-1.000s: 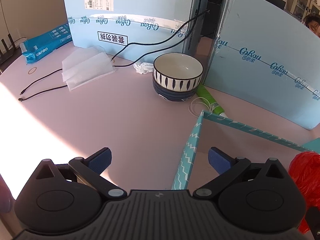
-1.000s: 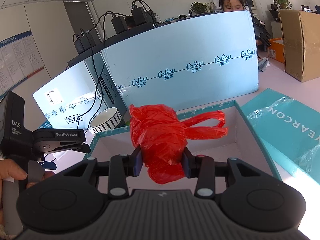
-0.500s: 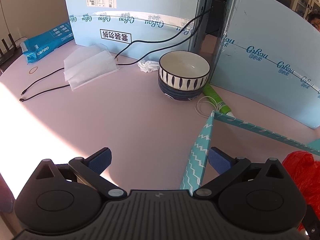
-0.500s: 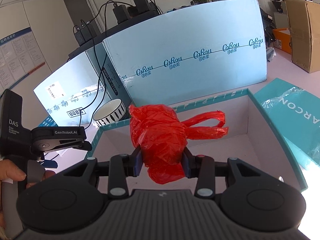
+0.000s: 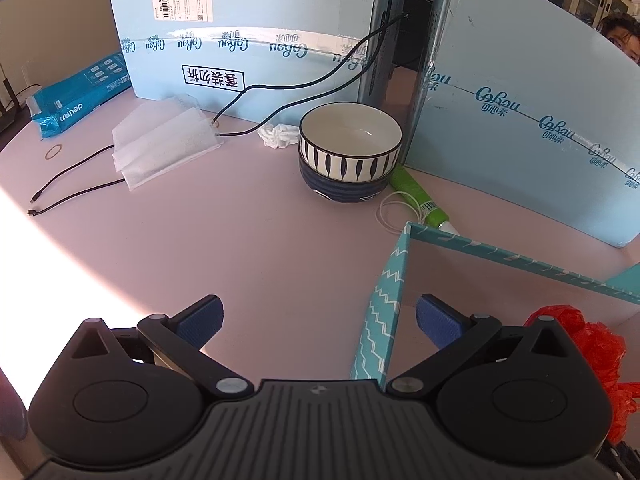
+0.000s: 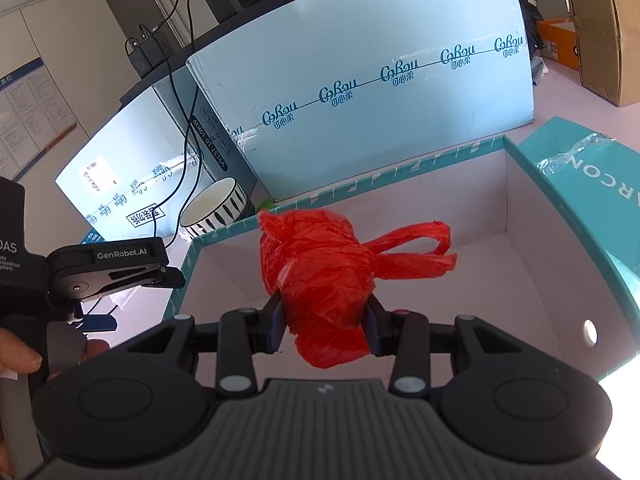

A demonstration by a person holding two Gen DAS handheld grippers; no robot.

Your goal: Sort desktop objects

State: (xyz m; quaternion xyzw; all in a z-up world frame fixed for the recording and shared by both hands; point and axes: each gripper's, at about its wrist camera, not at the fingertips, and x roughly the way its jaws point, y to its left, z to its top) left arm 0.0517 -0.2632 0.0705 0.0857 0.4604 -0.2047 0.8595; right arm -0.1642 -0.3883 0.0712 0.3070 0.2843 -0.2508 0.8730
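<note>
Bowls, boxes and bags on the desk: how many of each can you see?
Bowls: 2, striped bowl stacked in dark blue bowl
Light blue cartons: 2
Teal open box: 1
Red plastic bag: 1, held in the right gripper
Total: 6

"GenRobot.AI" on the black left gripper [image 6: 112,264], "deli" on the blue plastic packet [image 5: 76,96], "ARCON" on the teal box lid [image 6: 592,184]

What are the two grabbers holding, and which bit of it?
The right gripper squeezes the crumpled red plastic bag around its bunched lower body, handles loose, above the open teal box. The left gripper holds nothing.
</note>
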